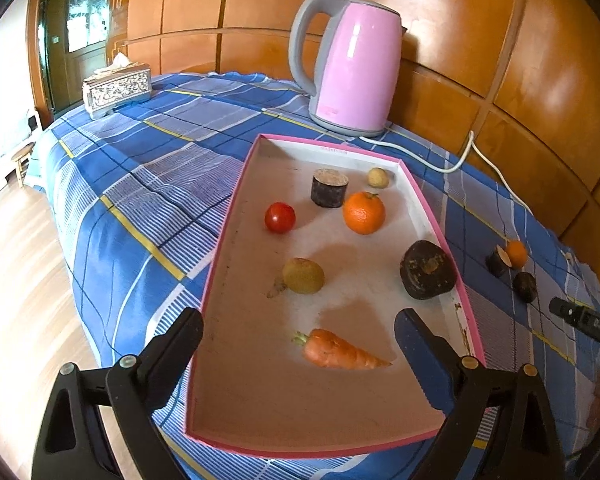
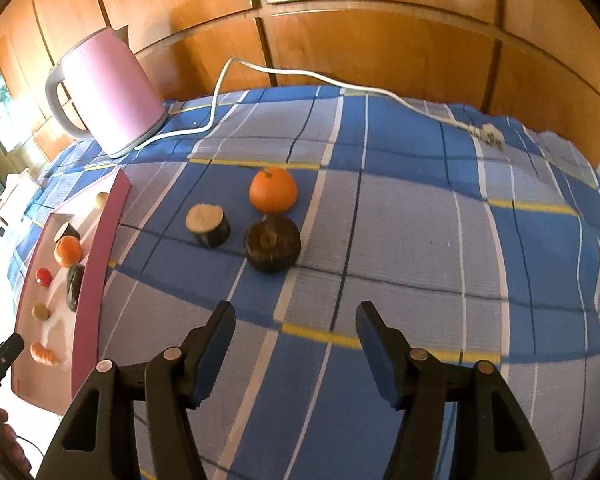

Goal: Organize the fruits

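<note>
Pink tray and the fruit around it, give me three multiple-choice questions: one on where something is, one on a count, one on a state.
1. Where is the carrot?
A. in the tray
B. on the cloth beside the kettle
C. in the right gripper

2. How many items lie on the cloth outside the tray?
A. one
B. three
C. five

3. What state is the left gripper in?
A. shut on the tomato
B. shut on nothing
C. open

Answers:
1 A, the carrot lies on the tray floor at its near end.
2 B, an orange and two dark pieces sit there.
3 C, its jaws stand wide apart, holding nothing.
</note>
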`<state>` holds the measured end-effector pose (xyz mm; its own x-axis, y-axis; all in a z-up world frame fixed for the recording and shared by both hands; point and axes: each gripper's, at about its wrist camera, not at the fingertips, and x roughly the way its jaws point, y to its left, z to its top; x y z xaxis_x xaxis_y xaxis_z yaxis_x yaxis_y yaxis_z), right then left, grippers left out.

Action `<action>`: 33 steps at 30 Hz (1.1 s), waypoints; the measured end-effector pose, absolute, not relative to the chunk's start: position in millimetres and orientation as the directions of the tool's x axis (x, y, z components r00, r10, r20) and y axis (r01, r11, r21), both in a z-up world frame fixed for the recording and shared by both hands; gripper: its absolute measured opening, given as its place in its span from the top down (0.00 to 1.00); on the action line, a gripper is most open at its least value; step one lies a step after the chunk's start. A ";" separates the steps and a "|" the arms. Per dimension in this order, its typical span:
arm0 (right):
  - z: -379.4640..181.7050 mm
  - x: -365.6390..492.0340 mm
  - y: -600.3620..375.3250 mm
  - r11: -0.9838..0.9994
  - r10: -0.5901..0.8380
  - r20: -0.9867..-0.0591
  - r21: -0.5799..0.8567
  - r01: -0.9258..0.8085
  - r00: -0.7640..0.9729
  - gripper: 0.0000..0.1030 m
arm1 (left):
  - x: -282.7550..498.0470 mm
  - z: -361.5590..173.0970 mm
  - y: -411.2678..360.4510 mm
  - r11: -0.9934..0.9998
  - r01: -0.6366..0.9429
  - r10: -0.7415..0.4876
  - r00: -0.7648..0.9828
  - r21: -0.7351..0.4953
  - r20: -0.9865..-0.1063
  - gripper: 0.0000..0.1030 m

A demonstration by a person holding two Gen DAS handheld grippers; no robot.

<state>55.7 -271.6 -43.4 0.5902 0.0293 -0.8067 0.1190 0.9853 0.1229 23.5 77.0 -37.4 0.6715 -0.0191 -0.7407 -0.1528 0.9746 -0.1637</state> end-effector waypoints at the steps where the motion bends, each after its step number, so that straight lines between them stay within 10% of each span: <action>1: -42.2 59.1 -270.9 0.986 0.027 -0.805 0.119 0.116 0.592 0.38 | 23.8 -37.7 78.5 0.974 -0.161 -0.013 0.670 -0.162 -0.742 0.05; 33: -57.3 168.1 -256.7 0.991 -0.065 -0.814 0.016 0.135 0.578 0.38 | 23.4 -33.6 71.1 0.992 -0.082 -0.010 0.716 -0.098 -0.698 0.00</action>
<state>168.1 -256.7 -57.3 0.5778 -0.0653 -0.8136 0.1351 0.9907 0.0164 23.4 71.1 -33.6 0.7159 -0.0096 -0.6982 -0.0821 0.9918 -0.0979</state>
